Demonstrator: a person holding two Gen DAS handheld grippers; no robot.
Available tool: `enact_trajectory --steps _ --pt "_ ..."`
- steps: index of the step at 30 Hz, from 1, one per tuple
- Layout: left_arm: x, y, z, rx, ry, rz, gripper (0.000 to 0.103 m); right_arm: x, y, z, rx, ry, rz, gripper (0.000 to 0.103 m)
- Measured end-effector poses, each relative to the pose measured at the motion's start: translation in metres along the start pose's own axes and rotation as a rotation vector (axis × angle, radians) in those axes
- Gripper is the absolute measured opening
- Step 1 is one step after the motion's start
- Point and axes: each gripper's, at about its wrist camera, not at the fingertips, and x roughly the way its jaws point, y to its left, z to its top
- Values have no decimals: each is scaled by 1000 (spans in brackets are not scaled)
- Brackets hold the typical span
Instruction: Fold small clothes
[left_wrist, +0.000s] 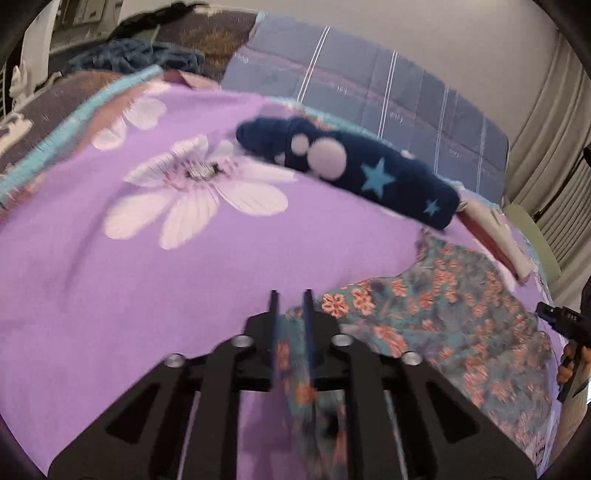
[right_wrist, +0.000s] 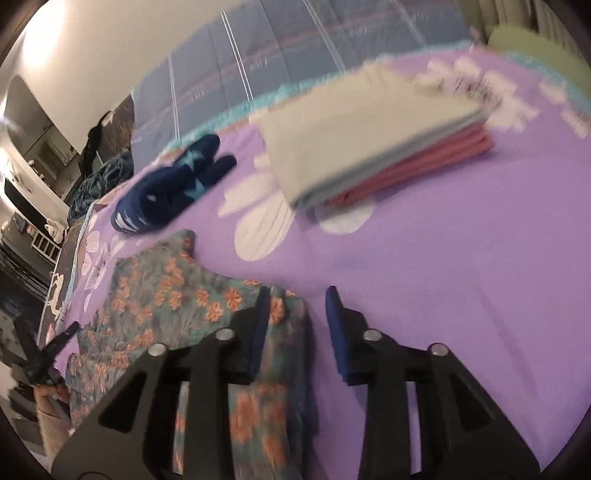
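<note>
Teal cloth printed with orange flowers, the floral garment (left_wrist: 424, 325), lies on the purple bedsheet (left_wrist: 147, 277) at its near edge. The left gripper (left_wrist: 291, 306) clenches a fold of it; the right gripper (right_wrist: 297, 310) stands released, the cloth beside one finger. Farther off rests a navy starred garment (left_wrist: 351, 170). Only the right view shows the folded stack (right_wrist: 369, 140) fully. No writing is legible.

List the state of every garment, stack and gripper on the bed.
floral garment: spread out, unfolded, one edge gripped.
navy star garment: rolled into a long bundle, lying free.
folded stack: neatly folded, resting on the purple bedsheet.
left gripper: fingers closed on the floral garment.
right gripper: fingers open, over the floral garment's edge.
</note>
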Motion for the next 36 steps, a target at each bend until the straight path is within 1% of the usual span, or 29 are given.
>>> enact_trajectory --steps 1,2,3,4,6,8,10,11,13,14,15,16,17,18,19,21,23,25,26,27,28,29,30,31,32,34,36 --pt "-12 -2 -2 12 -17 -14 29 -12 -1 -3 -15 -7 -4 33" --pt "-28 -6 -6 25 -33 -46 34 -25 -3 -8 -23 -8 9 33" --pt "-39 -10 -12 36 -39 -72 42 -35 -4 -13 -27 3 31 33" --pt "-46 -14 -17 48 -36 -92 45 -42 -5 -19 -31 16 49 34" --pt "-56 -26 -34 96 1 -132 48 -54 -4 -35 -57 37 64 36" --pt "-58 -37 -50 140 40 -131 48 -57 3 -47 -83 50 62 36" --pt "-52 -45 -65 178 91 -111 48 -56 9 -60 -106 69 74 37" --pt "-49 -46 -71 190 108 -92 48 -54 11 -64 -116 76 74 39" --pt "-45 -47 -76 205 123 -55 48 -49 17 -69 -126 91 65 40" --pt "-43 -47 -75 203 125 -49 47 -47 17 -70 -126 96 63 40" --pt "-43 -47 -75 201 125 -42 37 -44 17 -71 -123 101 63 40" --pt "-44 -46 -72 203 127 -25 16 -42 18 -71 -122 104 64 39" --pt "-44 -45 -69 199 139 -20 6 -39 21 -70 -126 105 53 26" --pt "-45 -42 -66 182 145 -22 5 -38 22 -69 -128 101 45 12" --pt "-47 -39 -61 152 145 -32 5 -39 23 -67 -128 93 38 6" --pt "-48 -36 -50 111 142 -39 4 -45 23 -59 -103 56 59 5" --pt "-44 -34 -32 67 120 -53 4 -46 21 -44 -55 39 94 5" --pt "-34 -33 -13 29 87 -56 4 -40 16 -25 14 36 140 5" --pt "-24 -30 1 2 60 -47 4 -31 10 -12 68 36 162 8" --pt "-15 -24 10 -30 45 -34 6 -25 5 -5 105 34 156 11" --pt "-6 -16 16 -78 46 -5 15 -19 0 0 131 29 134 25" --pt "3 -8 22 -126 63 36 22 -13 -6 5 154 26 97 45" --pt "7 -4 23 -153 75 62 32 -10 -13 6 170 23 71 47" --pt "8 1 24 -170 80 79 39 -10 -17 4 180 15 71 47" --pt "5 4 22 -160 70 75 42 -12 -22 1 181 10 91 47" --pt "-1 5 17 -108 55 70 54 -20 -26 -5 144 -7 117 47" --pt "-5 4 12 -82 52 55 56 -27 -26 -9 80 -27 105 47"
